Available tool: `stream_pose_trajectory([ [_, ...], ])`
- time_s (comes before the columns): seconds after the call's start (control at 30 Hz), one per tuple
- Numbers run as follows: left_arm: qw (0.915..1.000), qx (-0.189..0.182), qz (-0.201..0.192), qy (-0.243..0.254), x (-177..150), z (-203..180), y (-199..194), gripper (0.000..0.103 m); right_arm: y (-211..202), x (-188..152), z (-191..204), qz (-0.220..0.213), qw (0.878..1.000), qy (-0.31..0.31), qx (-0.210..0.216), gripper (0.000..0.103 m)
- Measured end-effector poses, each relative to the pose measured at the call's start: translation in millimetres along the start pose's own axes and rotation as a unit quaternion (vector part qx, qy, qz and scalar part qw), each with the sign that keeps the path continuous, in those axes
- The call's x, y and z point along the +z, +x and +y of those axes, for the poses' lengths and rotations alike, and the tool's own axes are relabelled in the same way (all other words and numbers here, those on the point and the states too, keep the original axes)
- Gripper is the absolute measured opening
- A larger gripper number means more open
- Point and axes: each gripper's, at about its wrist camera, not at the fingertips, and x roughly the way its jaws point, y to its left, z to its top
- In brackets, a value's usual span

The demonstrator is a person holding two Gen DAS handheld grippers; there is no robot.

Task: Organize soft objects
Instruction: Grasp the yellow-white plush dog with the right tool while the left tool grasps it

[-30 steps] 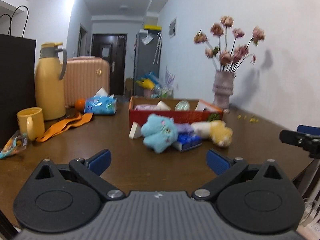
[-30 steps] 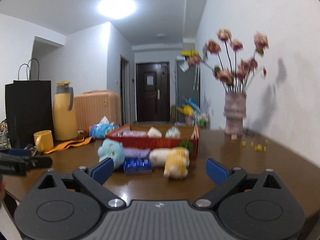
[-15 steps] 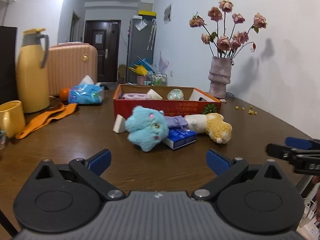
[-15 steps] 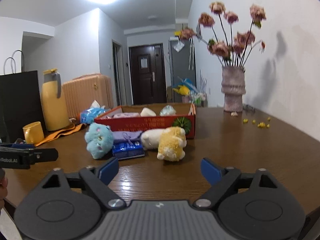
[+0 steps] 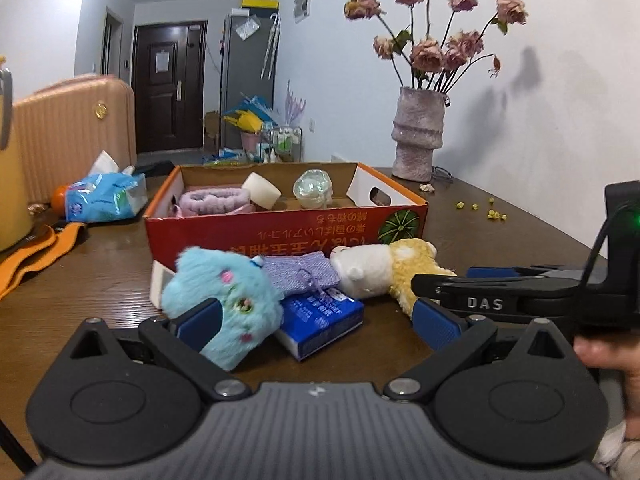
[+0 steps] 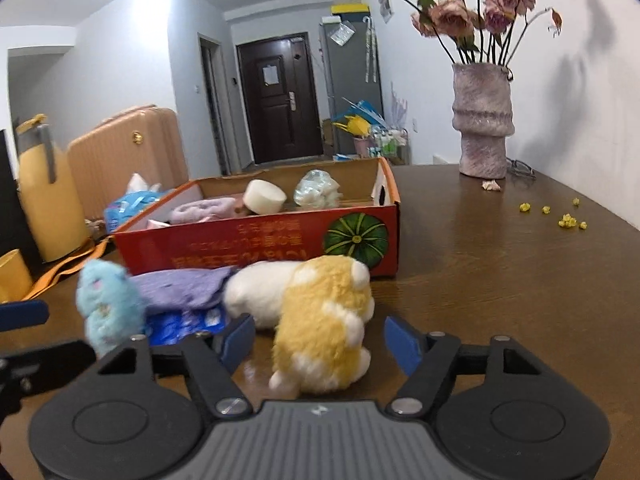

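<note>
Both claws are spread and grasp nothing. The right gripper [image 6: 320, 340] straddles the yellow plush [image 6: 324, 324], lying near the desk's [image 6: 500, 280] front edge before the red box [image 6: 256, 240]. Centre the body between the pads, clench gently, then lift clear of the box wall.

The left gripper [image 5: 316, 320] faces the blue plush [image 5: 224, 300].

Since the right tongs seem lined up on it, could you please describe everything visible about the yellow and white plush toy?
The fluffy yellow and white plush toy looks like a soft, long-piled animal: white snout end, yellow body with white patches. It lies on its side on the brown wooden table, just in front of the red cardboard box. Its white end meets the lilac knitted pouch. The open right tongs straddle its near end; whether the pads touch it is unclear.
</note>
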Motion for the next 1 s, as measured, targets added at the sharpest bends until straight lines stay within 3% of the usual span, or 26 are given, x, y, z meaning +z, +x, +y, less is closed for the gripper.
stream_pose_trajectory([
  [0.03, 1.0000, -0.001, 0.003, -0.003, 0.9, 0.0, 4.2, 0.103, 5.4, 0.5, -2.3, 0.004, 1.000, 0.006, 0.004, 0.062],
  [0.1, 0.9999, -0.006, 0.010, -0.006, 2.9, -0.7, 13.5, 0.103, 13.6, -0.5, -7.3, 0.016, 1.000, 0.017, 0.016, 0.045],
  [0.3, 0.9990, -0.034, 0.026, -0.009, 6.1, -13.0, 32.3, 0.103, 2.2, -6.5, -32.3, 0.013, 0.999, 0.039, 0.017, 0.043],
  [0.47, 0.9957, -0.087, 0.031, -0.012, 3.7, -30.9, 35.1, 0.099, -34.7, -23.9, -49.3, 0.027, 0.997, 0.030, 0.067, 0.042],
  [0.63, 0.9922, -0.097, 0.074, -0.026, -2.7, -43.5, 53.2, 0.078, -58.4, -36.1, -57.6, 0.022, 0.997, 0.043, 0.065, 0.046],
  [0.9, 0.9867, -0.120, 0.096, -0.053, 1.1, -50.0, 74.2, 0.076, -66.5, -36.7, -62.0, 0.007, 0.996, 0.054, 0.071, 0.046],
  [0.97, 0.9857, -0.123, 0.100, -0.057, 1.3, -48.6, 78.8, 0.073, -67.2, -35.3, -62.7, 0.005, 0.996, 0.053, 0.070, 0.047],
  [1.0, 0.9852, -0.126, 0.101, -0.057, 0.7, -48.1, 80.5, 0.065, -66.4, -35.2, -63.3, 0.006, 0.996, 0.053, 0.069, 0.046],
])
